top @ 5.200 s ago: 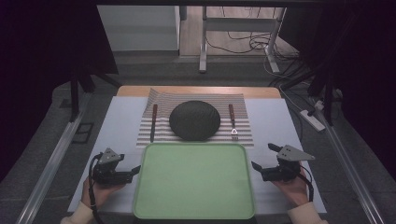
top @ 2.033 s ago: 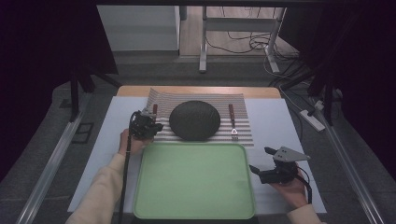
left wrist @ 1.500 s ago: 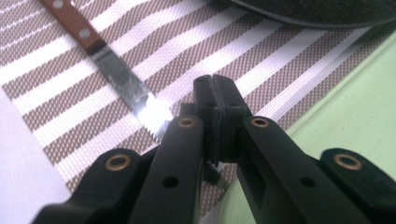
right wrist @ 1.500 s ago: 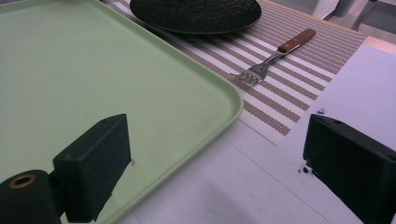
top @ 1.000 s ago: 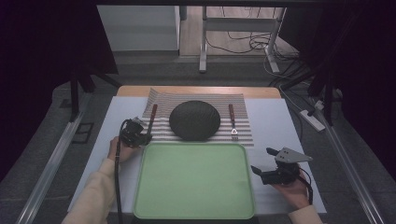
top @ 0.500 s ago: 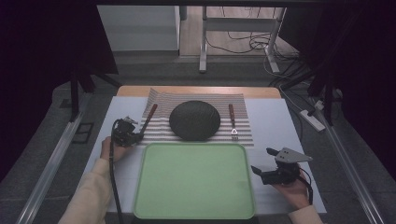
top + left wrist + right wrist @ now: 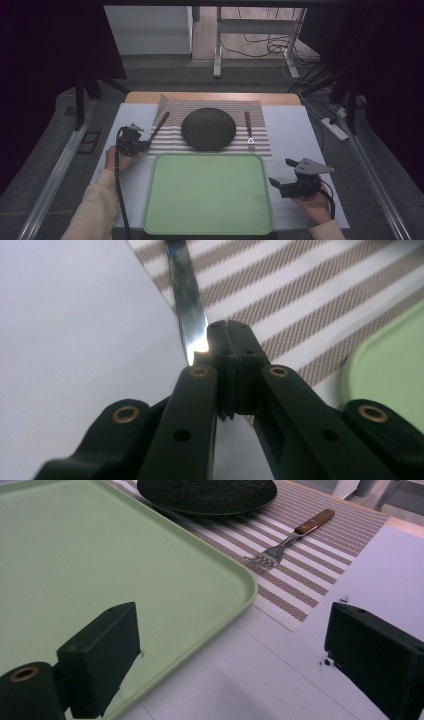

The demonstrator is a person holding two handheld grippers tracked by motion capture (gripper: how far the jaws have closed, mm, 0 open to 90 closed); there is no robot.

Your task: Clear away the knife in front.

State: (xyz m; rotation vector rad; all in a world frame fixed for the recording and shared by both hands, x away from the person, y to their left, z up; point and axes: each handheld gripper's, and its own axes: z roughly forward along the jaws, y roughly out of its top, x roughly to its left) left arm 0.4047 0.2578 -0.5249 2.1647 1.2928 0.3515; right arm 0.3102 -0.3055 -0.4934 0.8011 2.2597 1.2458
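White tabletop (image 7: 300, 135) carried a striped placemat (image 7: 260, 142) at its far side and a green tray (image 7: 207, 192) close to the person. On the mat sat a dark round plate (image 7: 208, 128), with a fork (image 7: 248, 131) at its 3 o'clock. At the plate's 9 o'clock lay the knife (image 7: 159, 125), a slim piece with a brown handle pointing away toward 1 o'clock and the steel blade (image 7: 189, 300) pointing back to the person, over the mat's edge.

The left gripper (image 7: 141, 145) stood at the blade end. In the left gripper view its jaws were pressed together, and the blade tip ran in beside them. It seemed to be pinched there, but the contact itself was hidden, so I could not be sure. The right gripper (image 7: 278, 184) rested at 3 o'clock of the tray with its jaws spread wide and nothing between them.

I judged the knife light and stiff, yet the polished blade would be slippery and thin, easy to twist out of a grip at the tip. The wooden handle looked thicker and less smooth, a safer place to hold, near the middle so it would not swing.
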